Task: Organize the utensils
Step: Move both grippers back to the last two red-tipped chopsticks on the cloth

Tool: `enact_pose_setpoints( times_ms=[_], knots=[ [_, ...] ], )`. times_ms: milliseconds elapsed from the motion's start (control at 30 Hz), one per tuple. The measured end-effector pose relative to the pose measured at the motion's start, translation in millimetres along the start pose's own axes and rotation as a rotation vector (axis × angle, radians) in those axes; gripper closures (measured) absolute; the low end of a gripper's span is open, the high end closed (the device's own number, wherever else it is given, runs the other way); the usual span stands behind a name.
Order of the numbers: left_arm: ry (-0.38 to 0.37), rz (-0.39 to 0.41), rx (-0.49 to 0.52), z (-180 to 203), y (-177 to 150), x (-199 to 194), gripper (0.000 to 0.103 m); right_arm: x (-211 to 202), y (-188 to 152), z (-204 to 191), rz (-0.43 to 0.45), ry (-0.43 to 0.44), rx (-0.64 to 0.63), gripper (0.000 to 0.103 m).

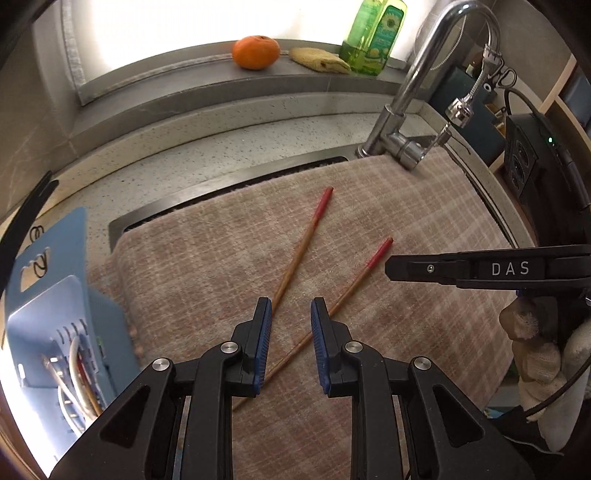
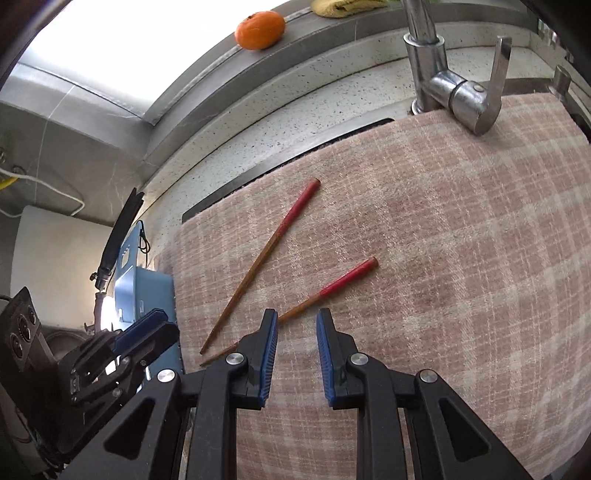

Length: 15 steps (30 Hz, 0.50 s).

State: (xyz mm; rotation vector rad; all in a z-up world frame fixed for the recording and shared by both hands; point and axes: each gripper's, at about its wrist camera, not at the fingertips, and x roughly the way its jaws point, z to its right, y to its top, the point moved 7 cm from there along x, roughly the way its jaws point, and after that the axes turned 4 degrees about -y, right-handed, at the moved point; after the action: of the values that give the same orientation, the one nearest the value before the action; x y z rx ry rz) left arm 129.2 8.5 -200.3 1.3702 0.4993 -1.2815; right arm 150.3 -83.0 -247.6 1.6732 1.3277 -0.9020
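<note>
Two wooden chopsticks with red ends lie apart on a checked towel (image 1: 221, 266) over the sink: a far one (image 1: 301, 243) (image 2: 266, 258) and a near one (image 1: 354, 284) (image 2: 332, 288). My left gripper (image 1: 291, 308) is open and empty, just above their thin ends. My right gripper (image 2: 297, 317) is open and empty, close over the near chopstick's middle; it shows from the side in the left wrist view (image 1: 391, 267). A blue utensil holder (image 1: 55, 332) (image 2: 147, 291) with several utensils stands left of the towel.
A chrome faucet (image 1: 406, 110) (image 2: 443, 74) stands at the towel's far right. An orange (image 1: 255, 51) (image 2: 260, 29), a yellow sponge (image 1: 319, 60) and a green bottle (image 1: 373, 37) sit on the window ledge. A black power strip (image 1: 524, 158) is at right.
</note>
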Motion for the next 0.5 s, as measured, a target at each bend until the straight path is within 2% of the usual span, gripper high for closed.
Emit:
enact_pose_setpoints(
  times_ms=[167,500],
  knots=[
    [0.016,-0.056,0.058,6.8,7.1,25.1,0.083,20.8,5.6,0.3,-0.022,-0.024,0.047,0.084],
    [0.023,-0.112,0.071,-4.7,16.8,53.4,0.083,46.8,7.0,-4.1,-0.073,-0.034,0.101,0.084]
  ],
)
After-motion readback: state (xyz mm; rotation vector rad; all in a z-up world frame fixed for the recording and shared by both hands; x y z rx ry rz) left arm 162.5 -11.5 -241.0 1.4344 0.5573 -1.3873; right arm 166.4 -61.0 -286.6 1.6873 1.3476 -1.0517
